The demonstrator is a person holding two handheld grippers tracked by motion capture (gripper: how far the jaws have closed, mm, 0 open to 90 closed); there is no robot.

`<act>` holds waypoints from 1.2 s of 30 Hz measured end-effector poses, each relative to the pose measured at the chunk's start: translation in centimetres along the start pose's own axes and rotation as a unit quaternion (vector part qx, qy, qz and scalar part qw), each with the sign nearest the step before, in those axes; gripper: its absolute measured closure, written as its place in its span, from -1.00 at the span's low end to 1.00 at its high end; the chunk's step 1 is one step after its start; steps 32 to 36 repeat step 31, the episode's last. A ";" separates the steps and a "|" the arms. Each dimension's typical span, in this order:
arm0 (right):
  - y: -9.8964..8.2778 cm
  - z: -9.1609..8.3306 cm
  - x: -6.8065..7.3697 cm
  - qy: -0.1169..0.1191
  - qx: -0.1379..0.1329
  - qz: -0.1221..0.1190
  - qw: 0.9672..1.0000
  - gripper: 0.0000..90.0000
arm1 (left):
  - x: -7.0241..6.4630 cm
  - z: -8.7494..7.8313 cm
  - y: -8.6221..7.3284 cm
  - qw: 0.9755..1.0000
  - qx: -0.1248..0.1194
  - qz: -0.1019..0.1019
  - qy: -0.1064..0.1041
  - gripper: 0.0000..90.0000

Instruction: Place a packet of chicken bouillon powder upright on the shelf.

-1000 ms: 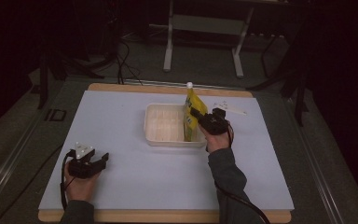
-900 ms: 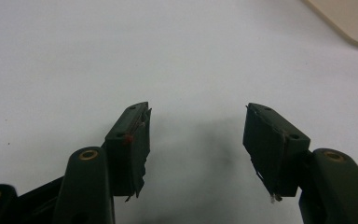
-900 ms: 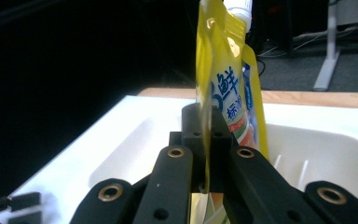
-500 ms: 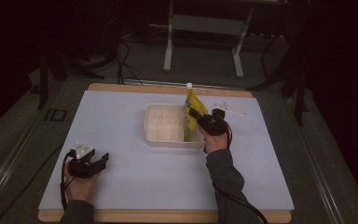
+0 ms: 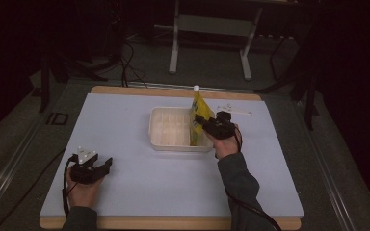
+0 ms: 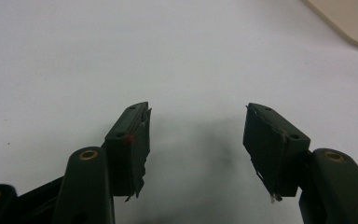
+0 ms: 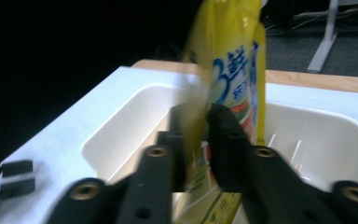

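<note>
Yellow pouch [image 7: 228, 70], upright in tray [image 7: 121, 135], right gripper [image 7: 204, 122] loosening

White-topped table [image 5: 139, 120] with wooden edge; a white tray [image 5: 171, 127] lies on it, mid-far

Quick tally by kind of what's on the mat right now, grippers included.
Yellow pouch: 1
White tray: 1
Grippers: 2, left gripper, right gripper
Total: 4
</note>
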State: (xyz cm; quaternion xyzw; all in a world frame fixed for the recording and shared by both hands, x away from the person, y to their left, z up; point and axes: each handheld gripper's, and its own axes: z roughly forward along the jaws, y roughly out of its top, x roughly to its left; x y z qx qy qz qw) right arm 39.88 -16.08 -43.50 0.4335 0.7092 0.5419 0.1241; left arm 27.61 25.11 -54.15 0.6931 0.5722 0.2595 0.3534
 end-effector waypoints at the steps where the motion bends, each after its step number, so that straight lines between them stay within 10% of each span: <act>1: 0.0 0.0 0.1 0.004 0.002 -0.007 1.000 0.54 | 0.0 0.0 0.0 1.000 0.000 0.000 0.000 -0.10; 14: 0.7 -1.6 0.3 -0.045 0.063 -0.080 0.994 -0.32 | 0.0 0.0 0.0 1.000 0.000 0.001 0.002 -0.10; 36: -2.4 -6.0 0.5 -0.034 0.100 -0.087 0.991 -0.50 | 0.0 0.0 0.0 1.000 0.000 -0.005 0.008 -0.10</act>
